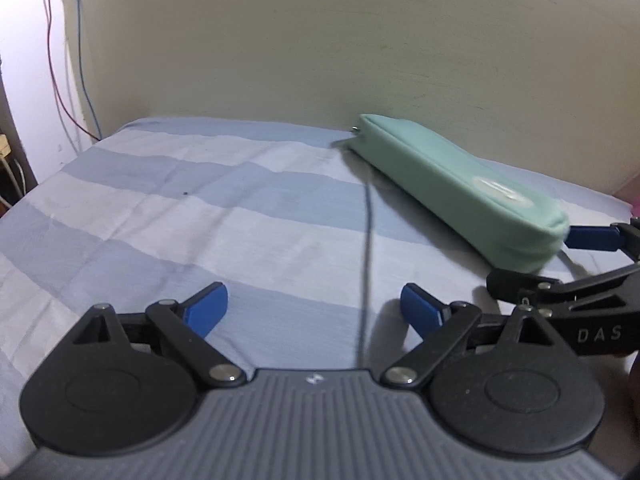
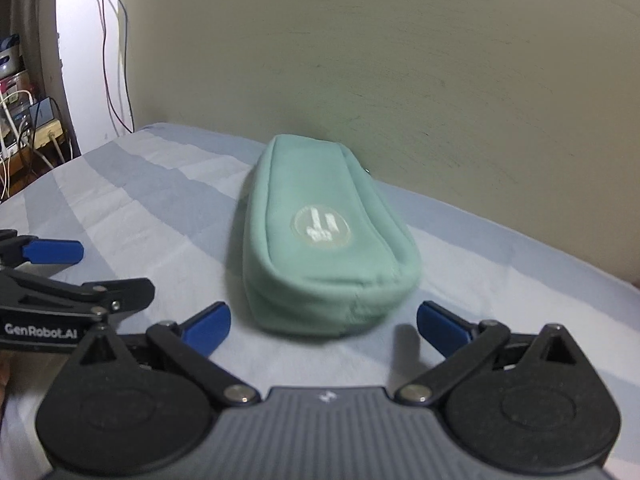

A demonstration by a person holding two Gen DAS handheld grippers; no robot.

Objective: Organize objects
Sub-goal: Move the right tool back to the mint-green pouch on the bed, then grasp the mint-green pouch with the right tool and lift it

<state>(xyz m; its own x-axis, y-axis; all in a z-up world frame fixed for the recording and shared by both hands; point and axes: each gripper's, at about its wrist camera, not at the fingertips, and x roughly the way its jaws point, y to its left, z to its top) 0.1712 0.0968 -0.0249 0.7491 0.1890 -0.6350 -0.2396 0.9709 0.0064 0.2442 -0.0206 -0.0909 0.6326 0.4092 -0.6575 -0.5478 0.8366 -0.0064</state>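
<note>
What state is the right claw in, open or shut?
Open. In its own wrist view the right claw has its blue fingers spread wide apart, empty, with the near end of the green pouch just ahead of them.

My right gripper, seen from the left camera, carries the white letters "DAS" on its black side. My left gripper, seen from the right camera, reads "GenRobot.AI" in white on its black body. The pouch bears a round pale emblem with a white mark in it; I cannot read it as letters.
</note>
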